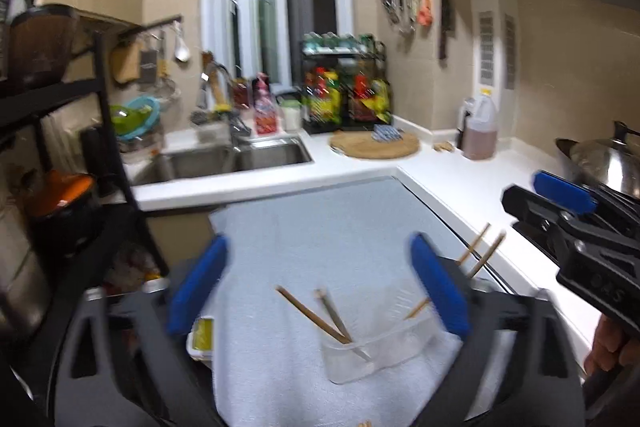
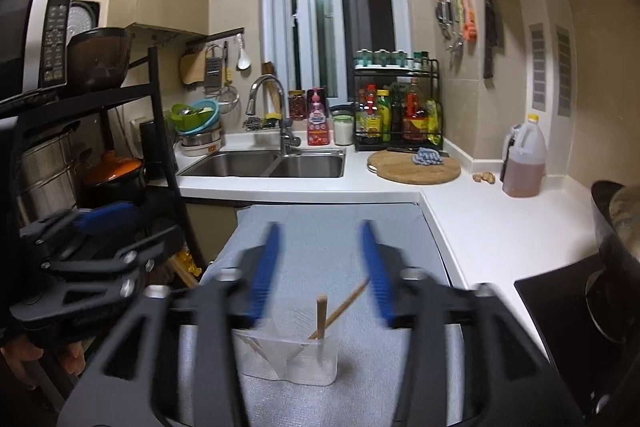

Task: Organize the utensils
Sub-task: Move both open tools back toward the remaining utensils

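A clear plastic container [image 1: 376,351] stands on a pale cloth [image 1: 320,227] spread over the counter. Two wooden chopsticks [image 1: 316,317] lean in its left end, and more chopsticks [image 1: 482,251] stick up behind my left gripper's right finger. My left gripper [image 1: 320,243] hangs wide open above the cloth and container with nothing between its pads. In the right wrist view the same container [image 2: 288,359] holds chopsticks [image 2: 322,313], and my right gripper [image 2: 320,227] is open above them, blurred and not touching them. A hand holds the right gripper [image 1: 536,193] at the right edge of the left wrist view.
Behind the cloth lie a steel double sink [image 2: 268,163], a round wooden board [image 2: 414,167] and an oil jug [image 2: 524,159]. A wok [image 2: 616,223] sits on the stove at right. A black shelf rack [image 2: 160,131] with pots stands left. A yellow-and-white box [image 1: 202,337] pokes out beside the cloth.
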The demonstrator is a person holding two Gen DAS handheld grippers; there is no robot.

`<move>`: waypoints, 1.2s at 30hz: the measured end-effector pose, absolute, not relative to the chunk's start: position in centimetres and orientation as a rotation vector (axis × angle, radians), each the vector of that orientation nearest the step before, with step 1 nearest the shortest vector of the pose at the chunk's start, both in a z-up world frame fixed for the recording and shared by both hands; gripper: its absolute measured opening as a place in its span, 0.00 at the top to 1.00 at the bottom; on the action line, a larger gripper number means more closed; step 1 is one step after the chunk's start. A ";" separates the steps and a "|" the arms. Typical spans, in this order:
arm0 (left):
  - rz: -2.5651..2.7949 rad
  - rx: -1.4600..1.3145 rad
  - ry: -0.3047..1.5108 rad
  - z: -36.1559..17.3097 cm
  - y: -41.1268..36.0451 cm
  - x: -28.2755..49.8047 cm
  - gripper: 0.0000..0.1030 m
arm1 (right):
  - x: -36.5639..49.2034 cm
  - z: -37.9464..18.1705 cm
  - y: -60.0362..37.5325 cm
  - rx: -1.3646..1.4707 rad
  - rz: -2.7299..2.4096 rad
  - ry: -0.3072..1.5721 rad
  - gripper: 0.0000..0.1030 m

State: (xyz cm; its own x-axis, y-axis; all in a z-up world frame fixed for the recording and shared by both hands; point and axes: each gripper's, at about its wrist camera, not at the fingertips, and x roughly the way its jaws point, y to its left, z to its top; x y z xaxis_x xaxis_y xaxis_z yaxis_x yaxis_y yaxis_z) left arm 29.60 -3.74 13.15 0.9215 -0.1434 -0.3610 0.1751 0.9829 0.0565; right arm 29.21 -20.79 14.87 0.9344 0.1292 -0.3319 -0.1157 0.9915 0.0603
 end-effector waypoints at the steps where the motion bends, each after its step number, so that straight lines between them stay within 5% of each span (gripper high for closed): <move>1: -0.155 0.093 0.347 13.2 -3.7 29.1 0.08 | 28.9 14.8 -21.0 0.048 0.118 0.340 0.46; 11: -0.132 0.058 0.439 10.1 -2.0 23.0 0.08 | 22.4 11.6 -21.9 0.086 0.075 0.386 0.28; 36: -0.025 -0.036 0.539 0.7 1.7 8.0 0.08 | 6.9 1.6 -20.0 0.059 0.055 0.510 0.28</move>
State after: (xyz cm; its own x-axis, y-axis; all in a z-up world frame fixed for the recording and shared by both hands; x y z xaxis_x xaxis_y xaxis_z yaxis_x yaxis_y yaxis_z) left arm 8.04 1.74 0.73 0.8580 -0.0335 -0.5126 0.0148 0.9991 -0.0405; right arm 6.86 -20.01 1.62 0.8712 0.0673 -0.4863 -0.0378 0.9968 0.0702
